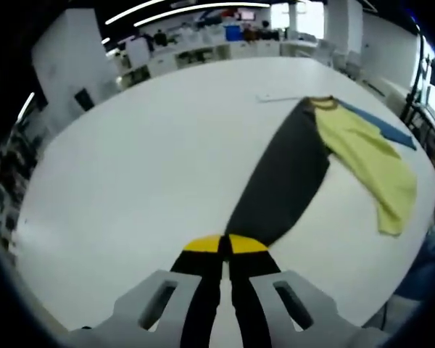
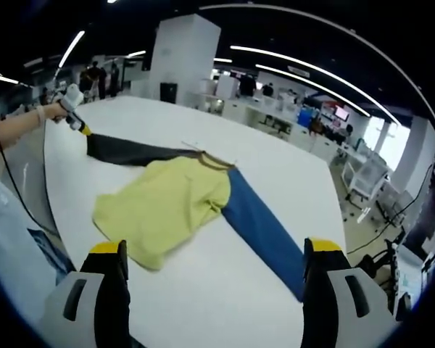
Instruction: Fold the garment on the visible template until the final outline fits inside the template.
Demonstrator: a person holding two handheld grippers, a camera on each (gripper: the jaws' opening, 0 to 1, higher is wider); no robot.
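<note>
L gripper (image 1: 223,245): jaws pinched tight on cuff of dark grey sleeve (image 1: 286,174), which runs from the tips toward 1 o'clock. R gripper (image 2: 217,250): jaws wide apart, holding nothing. Garment lies on white table (image 1: 152,159): yellow body (image 2: 163,206) bunched at centre of R gripper view, blue sleeve (image 2: 264,232) running to 4 o'clock, grey sleeve to 10 o'clock. Hand (image 2: 54,111) at 10 o'clock grips the L gripper there. Template: can't tell.

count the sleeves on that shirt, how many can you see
2: a dark sleeve stretched out to the left gripper, which pinches its end, and a blue sleeve lying flat toward the open right gripper.
</note>
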